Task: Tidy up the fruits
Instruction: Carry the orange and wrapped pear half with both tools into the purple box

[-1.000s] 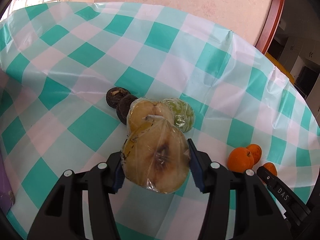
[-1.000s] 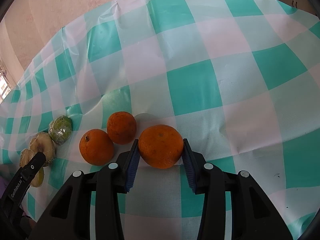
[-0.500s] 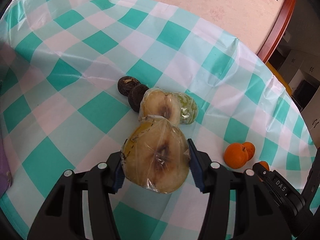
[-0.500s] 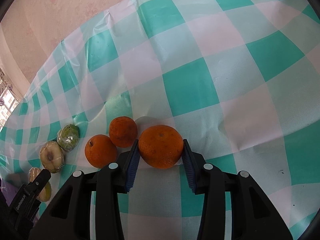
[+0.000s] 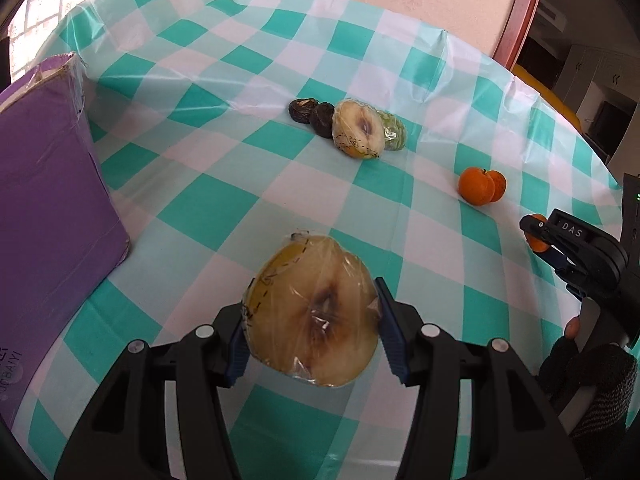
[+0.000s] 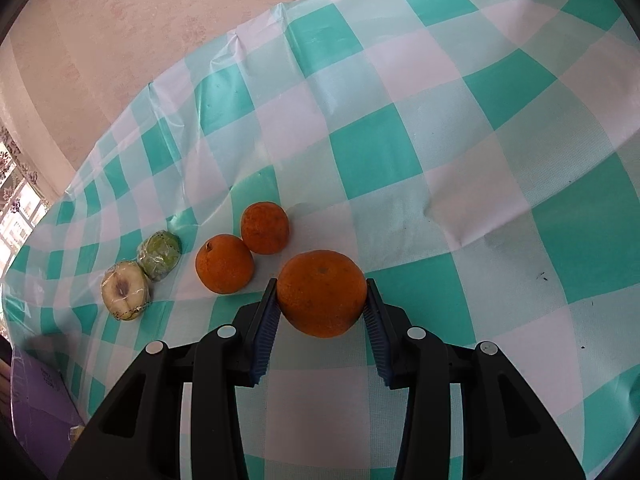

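My left gripper [image 5: 310, 328] is shut on a cling-wrapped apple half [image 5: 312, 310], held above the checked tablecloth. Farther off lie two dark fruits [image 5: 312, 112], another wrapped apple half [image 5: 356, 128] and a wrapped green fruit [image 5: 394, 132] in a row. Two oranges [image 5: 480, 185] sit to the right. My right gripper [image 6: 320, 300] is shut on an orange [image 6: 322, 294]. In the right wrist view two more oranges [image 6: 225, 263] lie to its left, then the green fruit [image 6: 159, 255] and the apple half [image 6: 125, 291].
A purple box [image 5: 48, 208] stands at the left on the table and shows at the lower left of the right wrist view [image 6: 36, 404]. The round table's far edge [image 5: 460, 36] meets a pink wall. The right gripper's body [image 5: 580, 248] is at the right.
My left gripper has pulled back and up with the apple half, away from the fruit row; the purple box has come into view. My right gripper has risen slightly, still holding the orange.
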Tool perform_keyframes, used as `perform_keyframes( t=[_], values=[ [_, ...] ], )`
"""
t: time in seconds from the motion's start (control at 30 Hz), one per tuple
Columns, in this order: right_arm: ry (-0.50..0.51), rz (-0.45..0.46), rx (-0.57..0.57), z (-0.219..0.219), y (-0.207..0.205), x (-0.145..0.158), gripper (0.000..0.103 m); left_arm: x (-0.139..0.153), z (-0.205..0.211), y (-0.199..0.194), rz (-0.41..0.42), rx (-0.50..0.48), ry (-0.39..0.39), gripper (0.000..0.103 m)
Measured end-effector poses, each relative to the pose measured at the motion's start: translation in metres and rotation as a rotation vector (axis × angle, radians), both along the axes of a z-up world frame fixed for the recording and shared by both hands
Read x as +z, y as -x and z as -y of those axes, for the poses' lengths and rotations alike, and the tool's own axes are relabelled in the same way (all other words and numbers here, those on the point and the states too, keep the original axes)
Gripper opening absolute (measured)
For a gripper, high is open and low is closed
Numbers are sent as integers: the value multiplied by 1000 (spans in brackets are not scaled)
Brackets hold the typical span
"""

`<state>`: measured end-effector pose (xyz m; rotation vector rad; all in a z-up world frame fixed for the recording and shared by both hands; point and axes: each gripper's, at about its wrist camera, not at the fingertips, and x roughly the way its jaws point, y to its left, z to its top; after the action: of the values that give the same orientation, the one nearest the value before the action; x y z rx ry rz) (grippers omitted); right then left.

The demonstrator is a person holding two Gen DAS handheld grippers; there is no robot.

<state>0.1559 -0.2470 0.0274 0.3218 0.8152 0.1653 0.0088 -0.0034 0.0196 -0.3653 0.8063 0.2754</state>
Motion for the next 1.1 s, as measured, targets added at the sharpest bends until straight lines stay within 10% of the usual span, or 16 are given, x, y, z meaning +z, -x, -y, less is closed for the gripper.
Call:
perform_keyframes(
  t=[1.1],
  values=[
    [32, -11, 147, -73, 160, -6, 41, 6, -15, 103, 104, -175, -11, 54]
  ],
)
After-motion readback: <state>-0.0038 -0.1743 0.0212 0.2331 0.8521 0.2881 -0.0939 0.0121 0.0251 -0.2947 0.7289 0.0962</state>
